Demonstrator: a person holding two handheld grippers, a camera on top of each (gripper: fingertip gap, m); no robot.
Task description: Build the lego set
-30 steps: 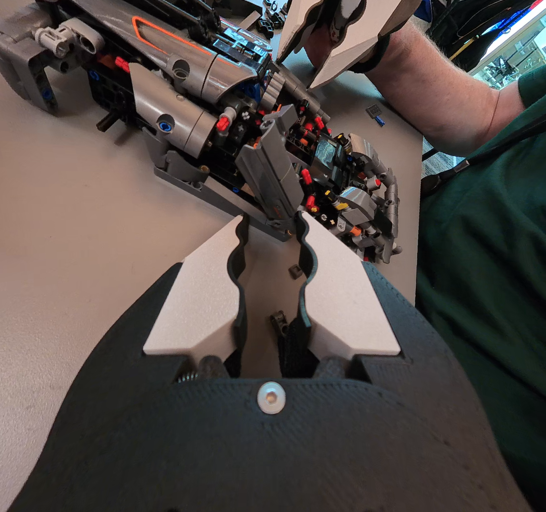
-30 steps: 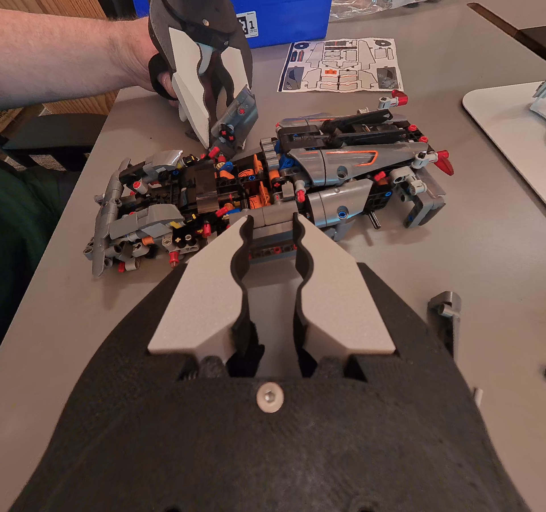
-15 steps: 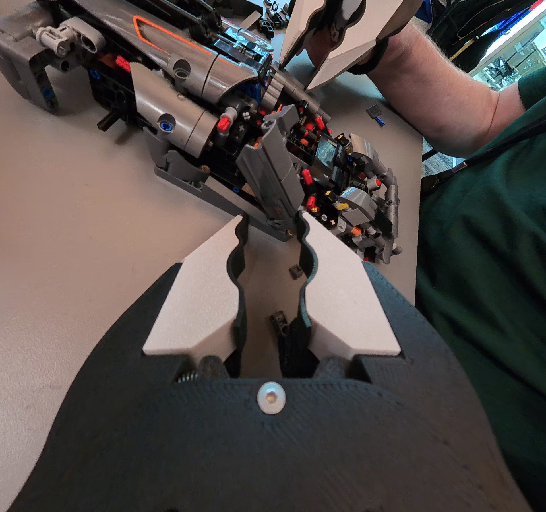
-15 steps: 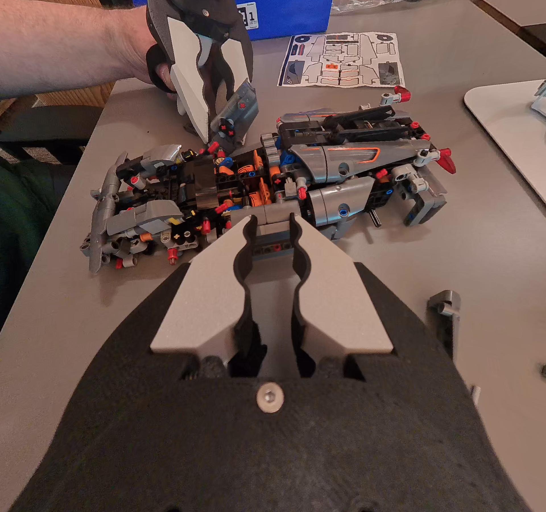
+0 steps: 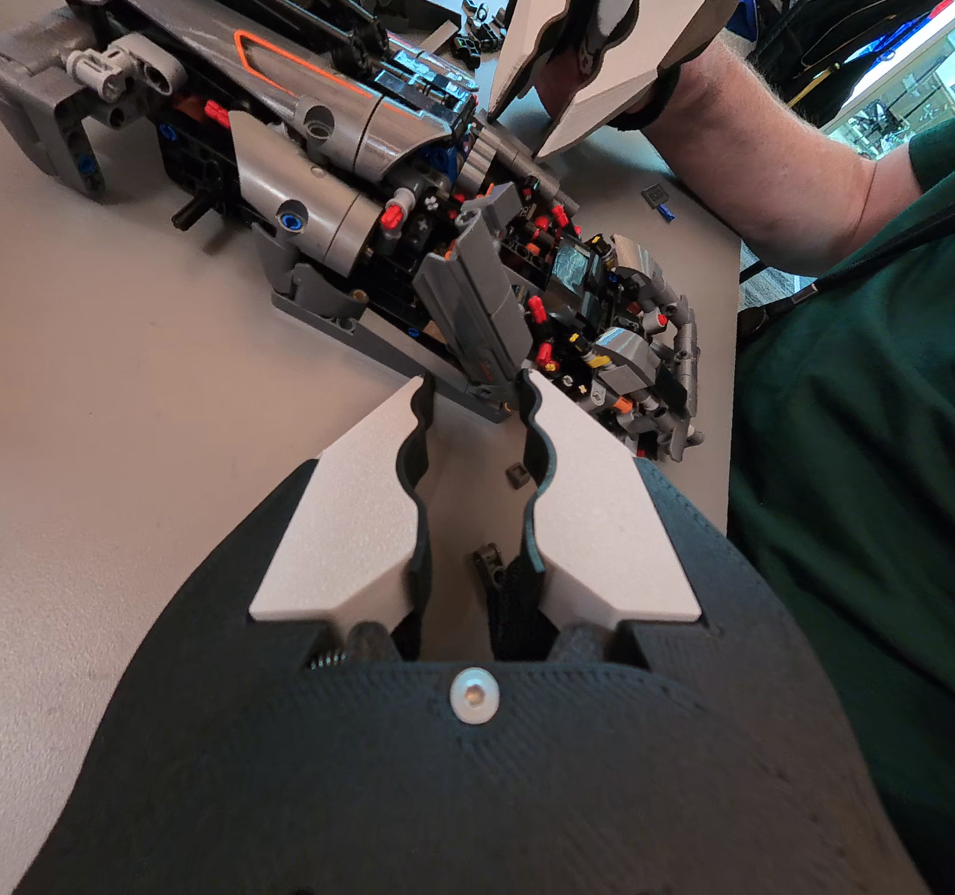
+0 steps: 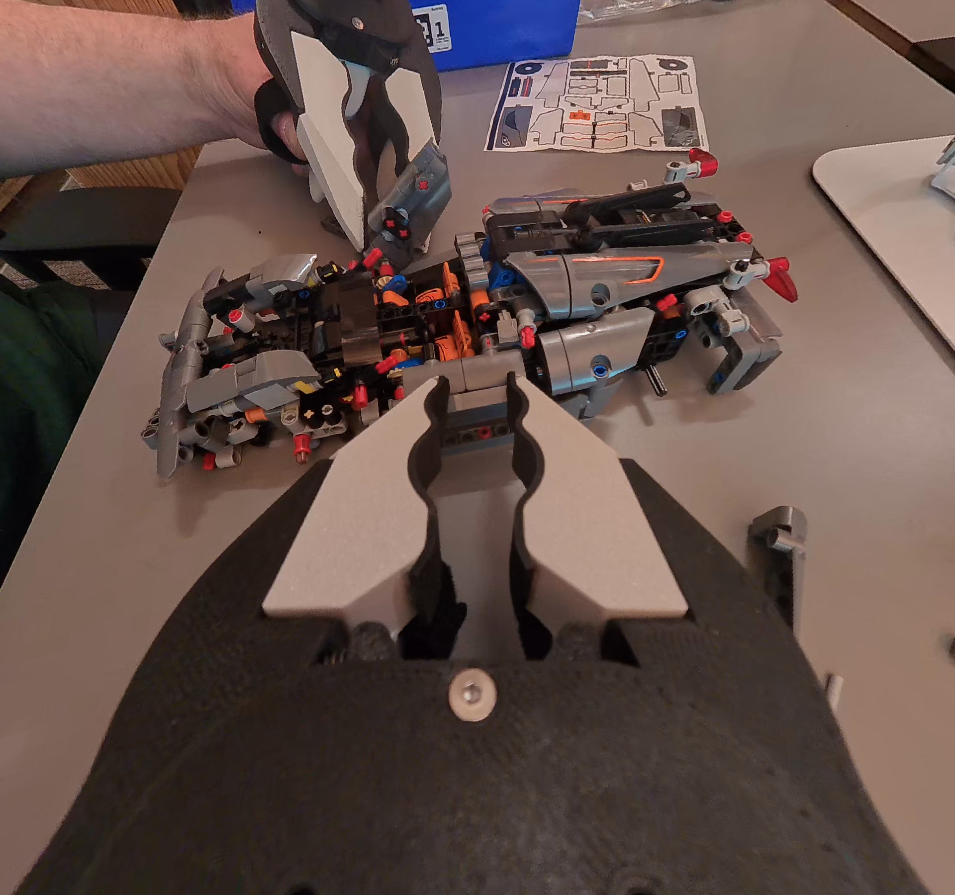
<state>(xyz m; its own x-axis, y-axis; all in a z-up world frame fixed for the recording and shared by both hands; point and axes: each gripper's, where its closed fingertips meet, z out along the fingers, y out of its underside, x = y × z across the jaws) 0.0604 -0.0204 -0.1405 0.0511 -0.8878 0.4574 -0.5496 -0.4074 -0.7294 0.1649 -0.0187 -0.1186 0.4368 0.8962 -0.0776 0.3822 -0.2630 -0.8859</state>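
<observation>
Left wrist view has the left gripper [image 5: 473, 390] low over the table [image 5: 129, 405], its fingers parted about a panel's width, with the lower end of a grey panel [image 5: 473, 312] between the tips. Right wrist view shows that same grey panel [image 6: 413, 204] against the gripper's far finger, tilted above the near-cockpit part of the car [image 6: 465, 322]. It looks held, but I cannot tell from either view how firmly; the near finger seems to stand just off it.

The right gripper [image 6: 473, 390] is also parted, with nothing lifted. Its tips straddle a grey block [image 6: 483, 371] on the car's near side, seemingly to brace it; whether the fingers press on it is unclear.

The car lies lengthwise on the table, half built, with red pins and orange parts exposed in the middle. A loose grey piece [image 6: 780, 550] lies well to the right, a sticker sheet [image 6: 594, 103] behind, and small black bits [image 5: 517, 475] under the left gripper.

Risks, as I judge them:
- The panel may twist or drop out if the hold is as light as it looks, falling among the exposed pins.
- Pushing it down while tilted could miss the pin holes and bend or pop nearby pins.
- If the right gripper's brace is loose, the car could slide across the smooth table under the push.
- The left gripper's wide body could knock neighbouring panels.
</observation>
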